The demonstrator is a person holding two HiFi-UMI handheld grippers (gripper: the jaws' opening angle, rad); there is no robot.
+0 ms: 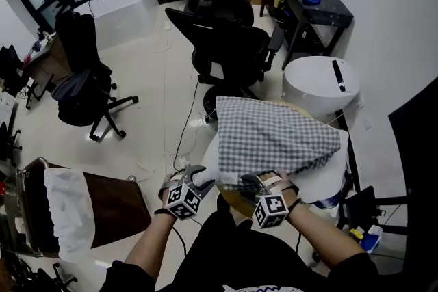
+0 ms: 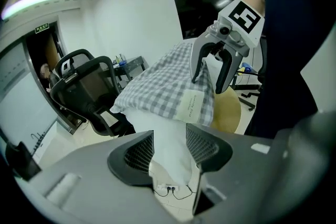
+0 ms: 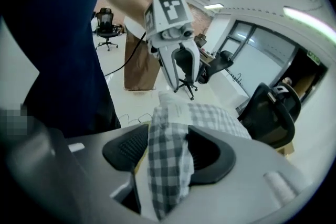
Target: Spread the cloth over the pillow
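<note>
A grey-and-white checked cloth [image 1: 274,137] lies over a white pillow [image 1: 323,178] on a round wooden seat [image 1: 236,202]. Both grippers sit at its near edge. My left gripper [image 1: 204,178] is at the near-left corner, and in the left gripper view its jaws [image 2: 169,147] stand apart with the pillow's white corner [image 2: 170,134] between them, not pinched. My right gripper [image 1: 254,182] is open, and a fold of the cloth [image 3: 168,160] hangs loosely between its pads. The cloth's white label [image 2: 191,105] shows near that edge. Each gripper faces the other across the corner.
Black office chairs [image 1: 226,37] stand just beyond the pillow, and another [image 1: 85,72] is at the left. A white round bin [image 1: 320,82] and a black desk [image 1: 308,0] are at the right. A brown chair with white fabric [image 1: 102,205] is near left. A cable [image 1: 181,130] runs across the floor.
</note>
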